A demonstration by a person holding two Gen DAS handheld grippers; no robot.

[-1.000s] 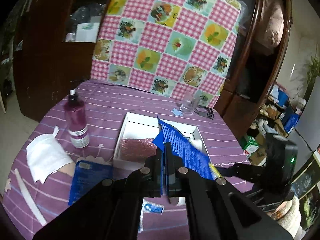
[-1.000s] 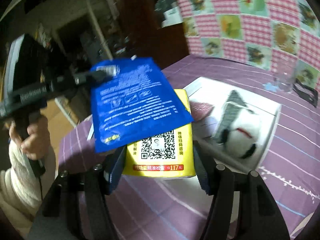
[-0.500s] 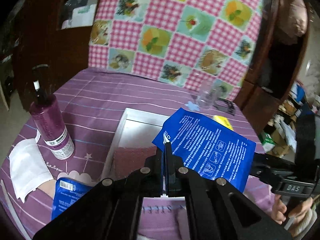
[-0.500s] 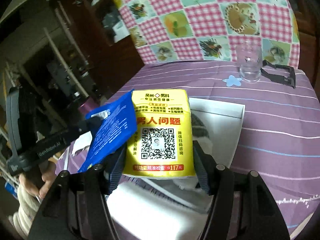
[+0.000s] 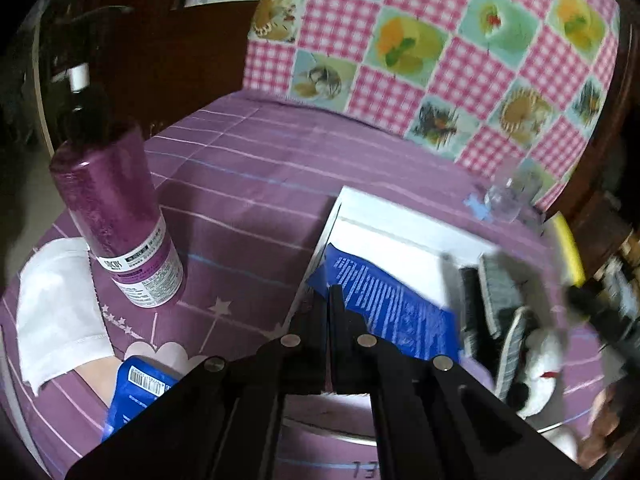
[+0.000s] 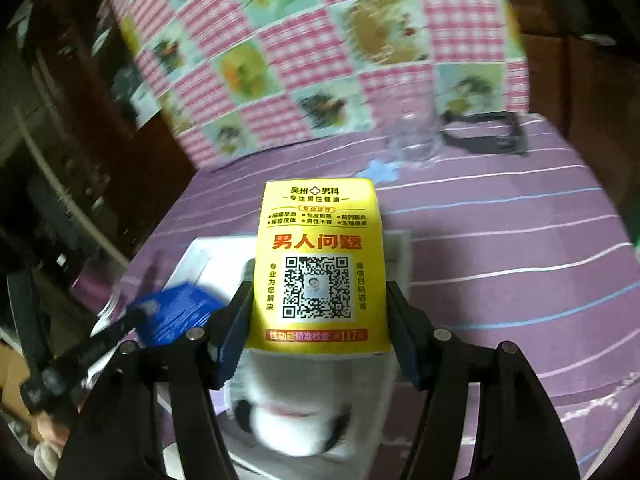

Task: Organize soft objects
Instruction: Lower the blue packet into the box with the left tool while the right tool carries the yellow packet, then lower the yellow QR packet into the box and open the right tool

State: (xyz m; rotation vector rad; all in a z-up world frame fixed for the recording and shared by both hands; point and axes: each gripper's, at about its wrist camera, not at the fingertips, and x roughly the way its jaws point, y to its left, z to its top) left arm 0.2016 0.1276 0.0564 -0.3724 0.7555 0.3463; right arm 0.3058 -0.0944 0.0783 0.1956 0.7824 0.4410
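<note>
mid-placing step: both soft packs being carried to the white box (image 5: pixel 372 210) on the purple tabletop (image 5: pixel 248 184). left gripper (image 5: pixel 329 312) with jaws shut tight on a corner of the blue pack (image 5: pixel 384 304), which hangs low over the box's near left part, just beside its left wall. right gripper (image 6: pixel 320 320) with jaws partly open and clamped on the sides of the yellow tissue pack (image 6: pixel 320 264), held above the box's other end, over the white plush toy (image 6: pixel 296 424) already lying inside. next, by judgement: lower the blue pack flat onto the bare floor of the box and let go, then find room for the yellow pack. free floor inside looks narrow between left wall and plush toy. purple bottle (image 5: pixel 116 220) and white cloth (image 5: pixel 56 312) well off to the left; glass (image 6: pixel 412 136) beyond the box, clear of the path.
</note>
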